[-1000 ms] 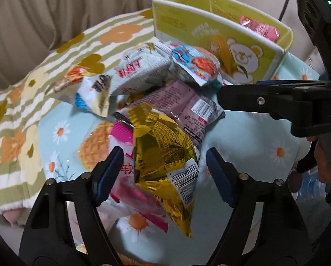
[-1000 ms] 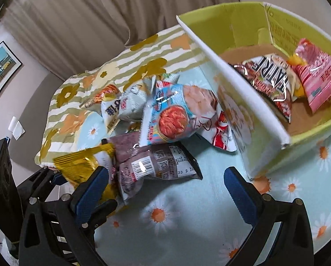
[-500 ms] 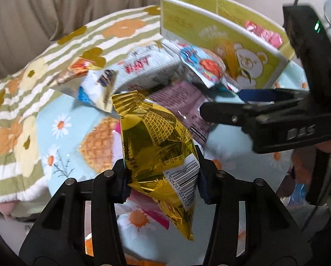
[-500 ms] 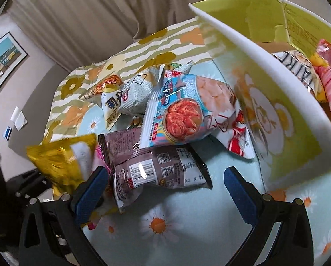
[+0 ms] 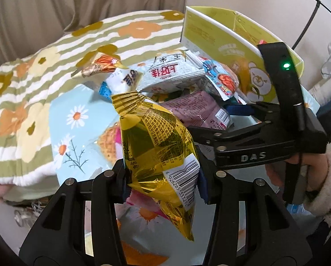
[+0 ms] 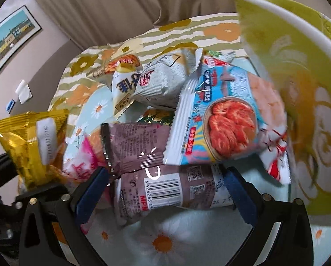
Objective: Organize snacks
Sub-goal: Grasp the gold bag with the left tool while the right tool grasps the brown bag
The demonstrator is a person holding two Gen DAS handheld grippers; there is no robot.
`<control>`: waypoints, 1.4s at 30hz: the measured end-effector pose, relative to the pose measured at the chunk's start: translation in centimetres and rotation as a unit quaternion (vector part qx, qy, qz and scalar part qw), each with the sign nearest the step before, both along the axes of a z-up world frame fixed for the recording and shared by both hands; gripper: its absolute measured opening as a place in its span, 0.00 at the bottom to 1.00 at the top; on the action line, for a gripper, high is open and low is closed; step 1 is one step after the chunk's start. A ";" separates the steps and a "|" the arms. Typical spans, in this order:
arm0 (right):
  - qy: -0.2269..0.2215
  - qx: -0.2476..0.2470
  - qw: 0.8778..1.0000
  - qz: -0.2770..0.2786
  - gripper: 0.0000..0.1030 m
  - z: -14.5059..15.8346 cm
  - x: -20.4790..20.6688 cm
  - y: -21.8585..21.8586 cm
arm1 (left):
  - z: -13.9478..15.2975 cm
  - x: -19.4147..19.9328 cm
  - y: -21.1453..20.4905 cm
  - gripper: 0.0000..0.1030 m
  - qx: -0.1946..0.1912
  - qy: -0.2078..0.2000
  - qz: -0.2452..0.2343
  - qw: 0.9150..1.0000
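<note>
Gold bag's pinched, purple one's next

Left claw [image 5: 163, 182] is clamped on the gold snack bag [image 5: 158, 148], holding it clear of the daisy cloth [image 5: 76, 115] beside the pile. I'd carry it high over the yellow box [image 5: 232, 42] wall before letting go. Right claw [image 6: 165, 185] is spread wide around the purple packet [image 6: 165, 190], not pinching yet; squeeze it mid-body so it doesn't slide.

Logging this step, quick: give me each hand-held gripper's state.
Left hand-held gripper: shut on the gold snack bag.
Right hand-held gripper: open, straddling the brown snack packet.
</note>
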State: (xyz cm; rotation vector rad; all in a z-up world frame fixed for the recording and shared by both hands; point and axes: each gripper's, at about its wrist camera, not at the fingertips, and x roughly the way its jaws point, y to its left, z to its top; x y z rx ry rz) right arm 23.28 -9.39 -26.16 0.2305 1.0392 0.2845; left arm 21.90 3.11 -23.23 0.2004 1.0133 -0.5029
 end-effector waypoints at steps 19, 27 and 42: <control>-0.019 0.008 0.999 0.039 0.79 4.0 -2.7 0.6 | 2.9 -1.3 1.7 0.42 -0.014 -0.012 0.040 0.999; -0.052 0.030 0.998 0.034 0.79 9.8 -3.8 0.6 | 7.6 -1.8 2.7 0.42 -0.044 -0.047 0.076 0.995; -0.152 0.010 0.988 0.005 0.79 19.5 -2.9 -6.8 | 15.6 1.2 -3.5 0.42 -0.045 -0.127 0.097 0.986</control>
